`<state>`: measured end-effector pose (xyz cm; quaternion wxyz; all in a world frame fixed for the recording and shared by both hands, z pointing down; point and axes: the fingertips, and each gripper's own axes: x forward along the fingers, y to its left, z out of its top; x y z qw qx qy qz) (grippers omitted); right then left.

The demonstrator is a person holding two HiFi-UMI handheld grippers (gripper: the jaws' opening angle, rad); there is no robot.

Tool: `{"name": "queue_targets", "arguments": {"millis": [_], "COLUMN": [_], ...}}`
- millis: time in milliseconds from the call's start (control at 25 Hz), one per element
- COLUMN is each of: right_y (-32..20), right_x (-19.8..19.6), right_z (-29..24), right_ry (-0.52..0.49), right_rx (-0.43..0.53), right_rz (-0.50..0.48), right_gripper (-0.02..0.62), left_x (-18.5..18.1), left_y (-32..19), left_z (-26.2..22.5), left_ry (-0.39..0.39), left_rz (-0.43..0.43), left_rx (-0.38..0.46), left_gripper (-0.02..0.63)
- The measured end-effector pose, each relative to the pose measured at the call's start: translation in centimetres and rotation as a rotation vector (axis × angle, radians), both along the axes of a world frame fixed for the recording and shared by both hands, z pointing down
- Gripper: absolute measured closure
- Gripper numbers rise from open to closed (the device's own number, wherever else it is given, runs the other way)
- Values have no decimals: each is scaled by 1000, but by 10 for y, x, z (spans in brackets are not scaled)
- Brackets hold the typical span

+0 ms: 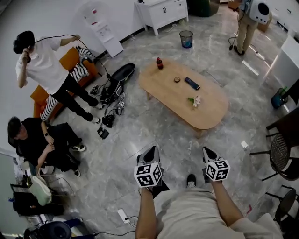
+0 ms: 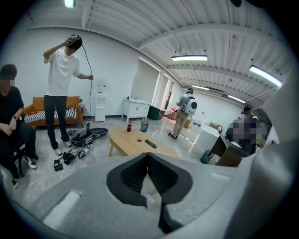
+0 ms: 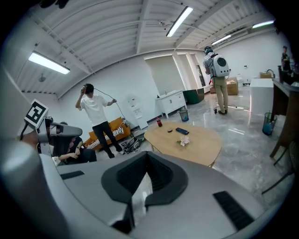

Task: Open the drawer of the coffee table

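The oval wooden coffee table (image 1: 205, 113) stands on the grey floor ahead of me; no drawer shows from above. On it are a red bottle (image 1: 160, 63), a small round thing (image 1: 177, 80), a dark remote (image 1: 192, 83) and a flower (image 1: 195, 101). My left gripper (image 1: 150, 153) and right gripper (image 1: 208, 152) hover side by side over the floor, well short of the table's near edge. Both are shut and hold nothing. The table (image 2: 133, 143) lies beyond the closed left gripper (image 2: 148, 156) in the left gripper view. In the right gripper view the table (image 3: 205, 142) is far past the right gripper (image 3: 147, 156).
Bags and gear (image 1: 114, 88) lie on the floor left of the table. One person stands (image 1: 51, 74) by an orange sofa (image 1: 70, 59); another sits (image 1: 37, 142) at left. A bin (image 1: 186, 38) and white cabinet (image 1: 162, 11) are behind, dark chairs (image 1: 280, 154) at right.
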<state>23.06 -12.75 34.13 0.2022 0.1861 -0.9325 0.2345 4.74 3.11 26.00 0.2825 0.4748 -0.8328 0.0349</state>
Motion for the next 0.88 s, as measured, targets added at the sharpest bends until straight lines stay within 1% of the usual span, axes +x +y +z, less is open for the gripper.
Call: {"name": "queue_targets", "arguments": {"millis": [120, 280, 360, 440, 520, 600, 680, 760, 880], "right_y": [-5, -22, -21, -18, -17, -16, -13, -17, -30], "right_x": [-13, -45, -64, -85, -106, -125, -140, -157, -174], "right_z": [12, 36, 41, 47, 52, 58, 57, 52, 47], "right_ry": [12, 28, 26, 31, 33, 33, 36, 28, 7], "right_rx": [-20, -50, -63, -69, -92, -128, -144, -135, -107], "right_rz": [82, 231, 284, 316, 363, 438, 512, 575, 648], "right_gripper": [580, 580, 580, 580, 580, 580, 580, 580, 580], "left_x": [-28, -81, -114, -151, -189, -222, -252, -281, -312], "left_y": [-22, -50, -58, -64, -71, -78, -81, -90, -118], "left_z": [8, 20, 25, 34, 41, 48, 59, 74, 91], "left_ry": [5, -25, 11, 64, 91, 104, 138, 170, 179], "left_rz": [80, 216, 266, 293, 315, 356, 386, 403, 425], "left_rx": [-6, -29, -7, 12, 13, 3, -7, -10, 11], "left_gripper": [597, 597, 597, 597, 597, 597, 597, 597, 597]}}
